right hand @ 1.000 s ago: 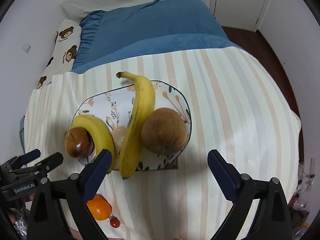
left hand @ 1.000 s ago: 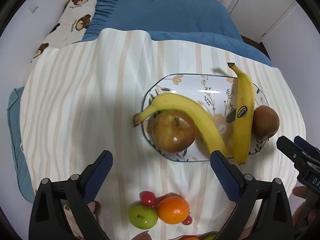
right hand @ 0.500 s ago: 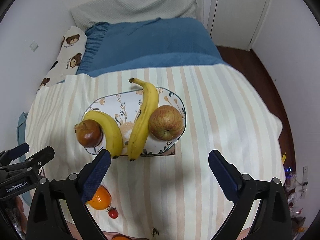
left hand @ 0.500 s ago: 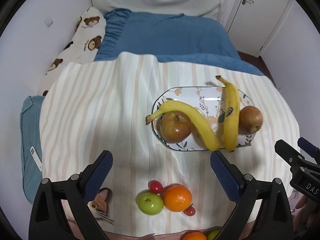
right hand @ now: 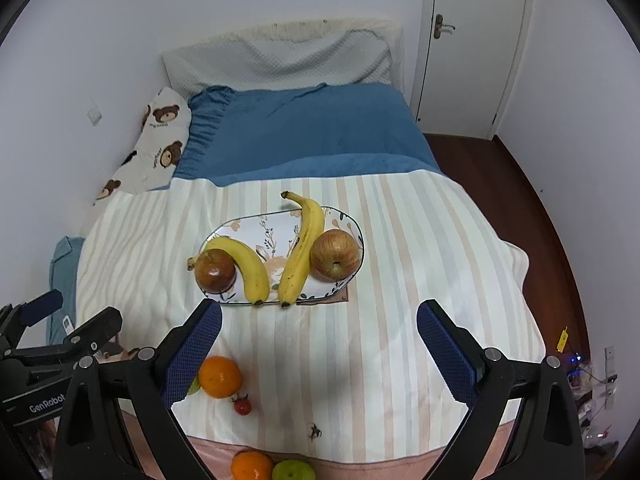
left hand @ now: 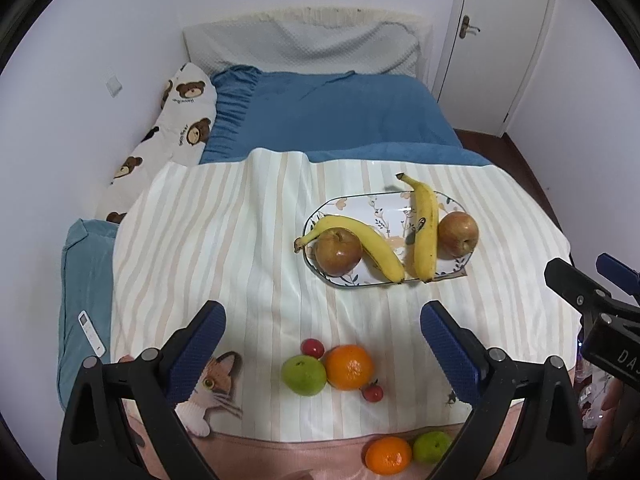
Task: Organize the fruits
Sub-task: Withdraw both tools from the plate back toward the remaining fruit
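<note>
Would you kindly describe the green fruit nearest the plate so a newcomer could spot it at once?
Start at the oval floral plate on the striped blanket, then drop to the loose cluster of fruit nearer the camera. The green fruit lies at its left, touching the orange; it is the only green piece there, far larger than the red tomatoes.

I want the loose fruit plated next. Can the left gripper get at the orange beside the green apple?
Probably yes: the left gripper is open, the orange lies just ahead of it on the blanket, and nothing covers it.
</note>
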`<state>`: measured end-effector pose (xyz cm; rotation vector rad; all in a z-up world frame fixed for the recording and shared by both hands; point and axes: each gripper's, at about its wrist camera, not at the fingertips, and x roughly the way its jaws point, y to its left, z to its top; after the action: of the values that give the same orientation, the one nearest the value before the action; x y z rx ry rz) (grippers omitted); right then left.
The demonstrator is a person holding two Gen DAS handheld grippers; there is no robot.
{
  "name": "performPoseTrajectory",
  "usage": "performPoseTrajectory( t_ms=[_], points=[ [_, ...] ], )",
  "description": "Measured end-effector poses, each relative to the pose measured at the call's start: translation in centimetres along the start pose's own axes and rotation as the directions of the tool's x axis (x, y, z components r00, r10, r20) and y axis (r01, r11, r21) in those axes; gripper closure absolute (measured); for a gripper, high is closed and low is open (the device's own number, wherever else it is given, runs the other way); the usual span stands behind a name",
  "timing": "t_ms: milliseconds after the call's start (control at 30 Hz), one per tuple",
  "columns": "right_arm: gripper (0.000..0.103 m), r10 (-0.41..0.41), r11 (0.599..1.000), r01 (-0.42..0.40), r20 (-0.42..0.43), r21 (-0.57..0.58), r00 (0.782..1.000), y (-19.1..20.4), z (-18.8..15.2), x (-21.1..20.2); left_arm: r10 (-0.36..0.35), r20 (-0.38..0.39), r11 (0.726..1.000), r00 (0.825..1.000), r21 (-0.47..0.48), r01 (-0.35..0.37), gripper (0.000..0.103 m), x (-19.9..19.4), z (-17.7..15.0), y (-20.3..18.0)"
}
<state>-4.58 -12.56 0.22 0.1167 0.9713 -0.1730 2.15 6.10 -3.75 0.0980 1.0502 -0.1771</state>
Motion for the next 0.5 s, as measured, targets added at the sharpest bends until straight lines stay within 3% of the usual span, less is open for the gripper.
performPoseTrajectory(
  t_ms=[300,500],
  points=[
    [0.003,0.02,1.0,-0.022,0.065,0.022,0.998,-0.1,-2.3,-4.7,0.009,0.077,1.0,0.997,-0.001,-0.009,0.003,-3.6,-1.6,-0.4],
    [0.003,0.079,0.996,-0.079,0.0,0.048,0.997,-0.6,-5.1,-4.7,0.004,0.044,1.0,0.999,-0.014,-0.003,0.003,-3.4,-3.8,0.0]
  ],
)
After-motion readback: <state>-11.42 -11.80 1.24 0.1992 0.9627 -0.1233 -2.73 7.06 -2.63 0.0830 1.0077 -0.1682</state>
